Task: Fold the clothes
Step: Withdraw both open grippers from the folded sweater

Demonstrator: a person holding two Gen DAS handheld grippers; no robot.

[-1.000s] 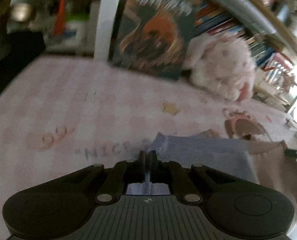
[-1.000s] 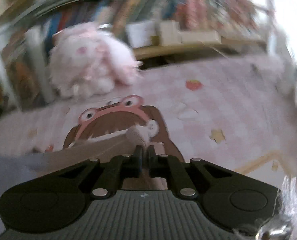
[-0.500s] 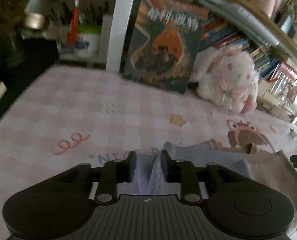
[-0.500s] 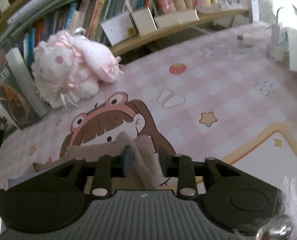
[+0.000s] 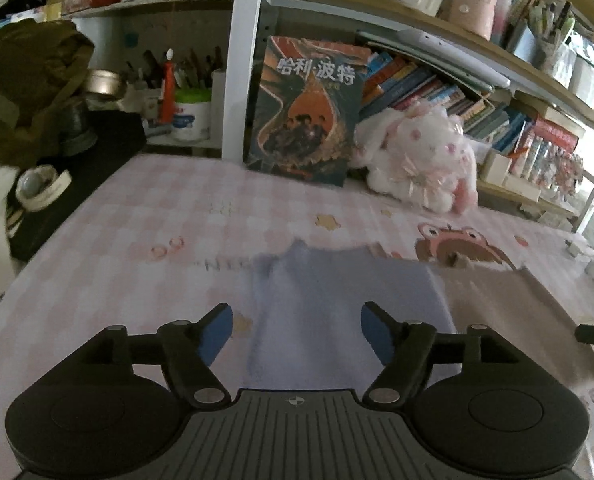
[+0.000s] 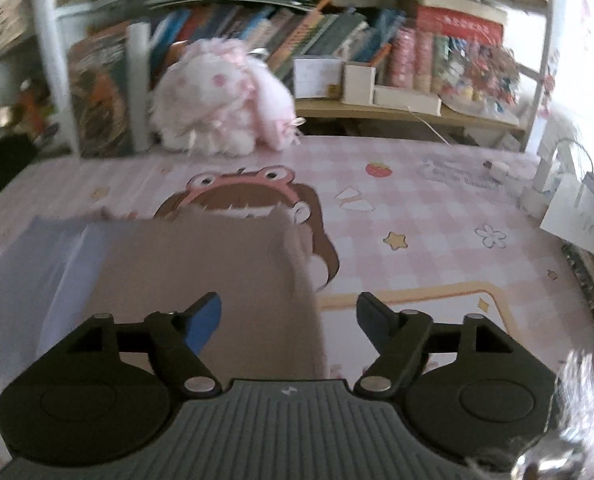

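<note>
The garment (image 5: 349, 312) lies flat on the pink checked surface (image 5: 145, 220), straight ahead of both grippers. It shows two colours: a pale lavender-blue part on the left and a taupe-brown part (image 6: 201, 280) on the right, the two meeting along a straight line. Its far edge is even and its sides run fairly square, so it looks like a tidy rectangle rather than loose cloth. Whether it is one piece of clothing or two laid side by side cannot be told.

The left gripper (image 5: 296, 334) hangs over the lavender part with its jaws wide apart and nothing between them. The right gripper (image 6: 288, 322) hangs over the brown part's right edge, its jaws likewise spread wide and empty.

As a judgement, at least one fold seems to be in place, given the neat outline. Whether another fold is due, or the cloth is in its final shape, these pictures do not settle.

The left wrist view shows the garment's left edge and a standing book (image 5: 307, 110) by a white shelf post; the tip of the other gripper pokes in at its right edge. The right wrist view alone shows the brown part's right edge clearly, the frog-hat cartoon (image 6: 245, 192) printed on the surface just beyond, and a charger near the far right. Both show the pink plush toy (image 6: 221, 98) against the bookshelf.
</note>
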